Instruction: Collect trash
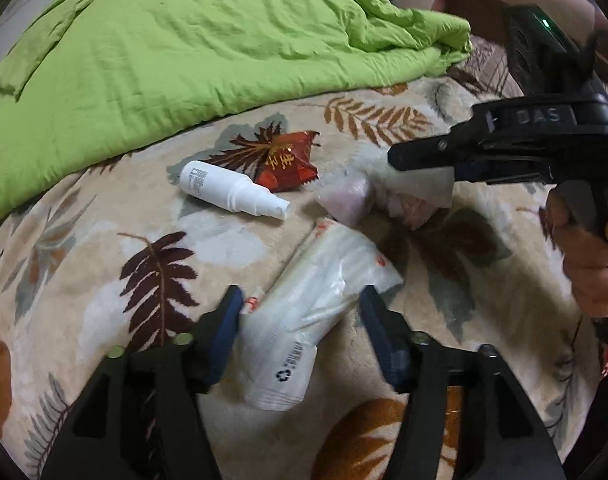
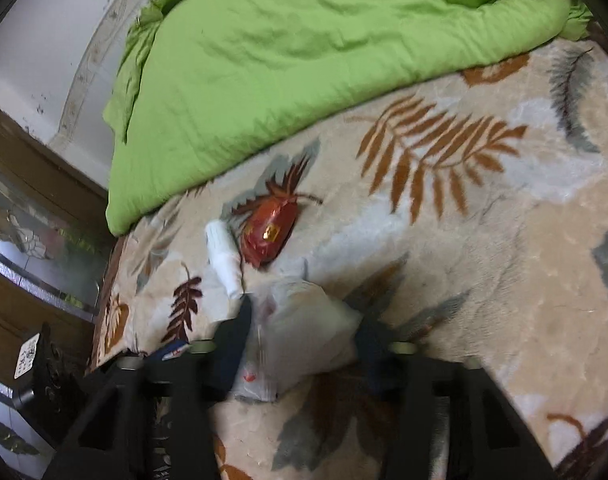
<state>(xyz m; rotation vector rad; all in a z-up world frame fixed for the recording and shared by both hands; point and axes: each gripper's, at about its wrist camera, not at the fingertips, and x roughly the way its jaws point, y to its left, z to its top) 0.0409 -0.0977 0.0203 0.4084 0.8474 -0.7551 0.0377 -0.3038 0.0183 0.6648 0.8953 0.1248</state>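
Note:
Trash lies on a leaf-patterned blanket [image 1: 84,240]. A white plastic wrapper [image 1: 304,308] lies between the fingers of my open left gripper [image 1: 300,300], which straddles it. A white spray bottle [image 1: 232,192] and a red snack packet [image 1: 288,160] lie farther off. My right gripper [image 1: 399,156] comes in from the right, above a small clear bag [image 1: 351,200]. In the right wrist view my right gripper [image 2: 304,316] is open around a crumpled clear bag [image 2: 307,328]; the bottle [image 2: 224,256] and the red packet [image 2: 268,232] lie beyond it.
A rumpled green duvet [image 1: 184,52] covers the far half of the bed. In the right wrist view the bed's left edge drops to a wooden frame and a mirrored panel [image 2: 28,224]. A hand [image 1: 583,248] holds the right gripper's grip.

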